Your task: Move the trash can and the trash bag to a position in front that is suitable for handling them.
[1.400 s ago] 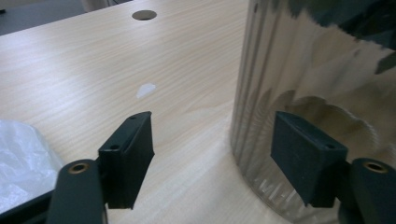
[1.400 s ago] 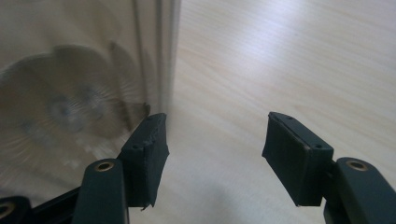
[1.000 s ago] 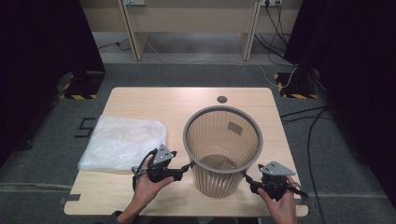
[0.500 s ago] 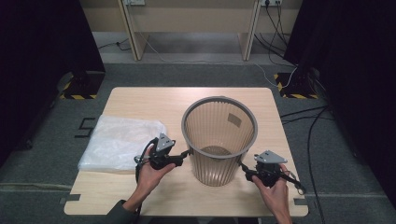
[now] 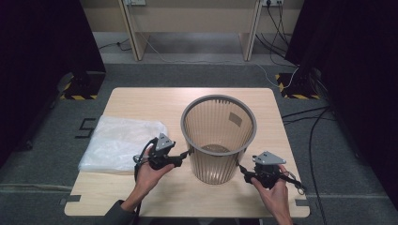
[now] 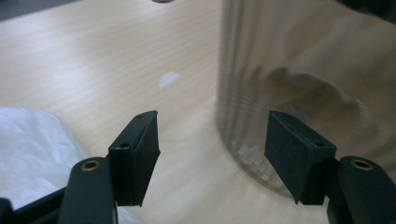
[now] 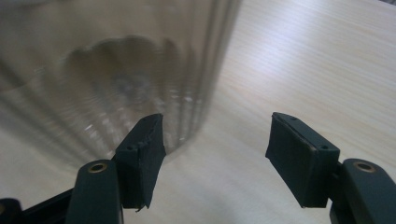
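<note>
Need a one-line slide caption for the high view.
Two hand-held grippers, left and right, flank a translucent ribbed bin beside a plastic bag.

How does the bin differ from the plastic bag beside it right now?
The bin stands upright in mid-table, rigid, ribbed and brownish see-through with a grey rim; the plastic bag lies flat and crumpled at the table's left edge, soft and whitish. The bin sits between the left tool and right tool; the bag lies outside them, beside the left hand. Both are translucent and ungripped.

blurred: bin wall | cut off: plastic bag, left edge
</note>
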The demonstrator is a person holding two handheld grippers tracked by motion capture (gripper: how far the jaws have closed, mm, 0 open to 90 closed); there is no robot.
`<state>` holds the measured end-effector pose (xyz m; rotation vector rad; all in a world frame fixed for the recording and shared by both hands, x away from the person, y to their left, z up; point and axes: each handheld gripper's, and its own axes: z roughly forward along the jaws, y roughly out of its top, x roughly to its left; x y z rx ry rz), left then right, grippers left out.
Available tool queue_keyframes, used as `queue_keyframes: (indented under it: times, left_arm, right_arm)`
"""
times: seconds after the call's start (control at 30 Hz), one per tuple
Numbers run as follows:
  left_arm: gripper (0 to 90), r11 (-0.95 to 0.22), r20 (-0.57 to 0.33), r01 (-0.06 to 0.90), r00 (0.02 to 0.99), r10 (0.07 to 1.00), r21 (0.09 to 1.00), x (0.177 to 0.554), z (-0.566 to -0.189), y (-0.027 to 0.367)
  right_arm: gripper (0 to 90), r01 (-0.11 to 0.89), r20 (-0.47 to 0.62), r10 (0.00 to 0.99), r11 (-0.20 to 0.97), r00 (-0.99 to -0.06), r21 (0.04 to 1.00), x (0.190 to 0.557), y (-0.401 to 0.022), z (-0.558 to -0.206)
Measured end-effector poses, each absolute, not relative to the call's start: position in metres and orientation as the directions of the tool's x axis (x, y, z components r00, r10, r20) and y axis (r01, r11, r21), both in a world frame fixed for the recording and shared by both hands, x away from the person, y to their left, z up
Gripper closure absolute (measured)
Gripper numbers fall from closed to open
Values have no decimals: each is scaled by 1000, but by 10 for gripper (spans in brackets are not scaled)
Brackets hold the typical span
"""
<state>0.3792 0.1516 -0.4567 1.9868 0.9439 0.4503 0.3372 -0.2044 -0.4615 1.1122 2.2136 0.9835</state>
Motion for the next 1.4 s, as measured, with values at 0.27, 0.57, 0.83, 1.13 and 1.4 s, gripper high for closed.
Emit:
queue_keyframes:
  times: [0.27,0.57,0.83,1.13,1.4]
  left_arm:
    - [334,-333,-35,443,643,765,832,381,-456,150]
    - [271,-306,-68,442,653,755,843,395,-452,139]
    - [265,-292,-74,441,645,760,849,408,-450,139]
    - [261,-290,-67,441,635,769,849,420,-449,140]
    - [257,-280,-86,450,637,766,848,429,-456,140]
  right_arm:
    - [341,475,-77,820,402,-568,782,342,-199,-460]
    - [270,468,-52,807,393,-589,792,366,-180,-462]
    - [234,433,-64,784,406,-618,805,382,-176,-459]
    - [209,431,-43,764,408,-643,805,396,-171,-459]
    - [168,421,-40,742,423,-669,802,409,-169,-461]
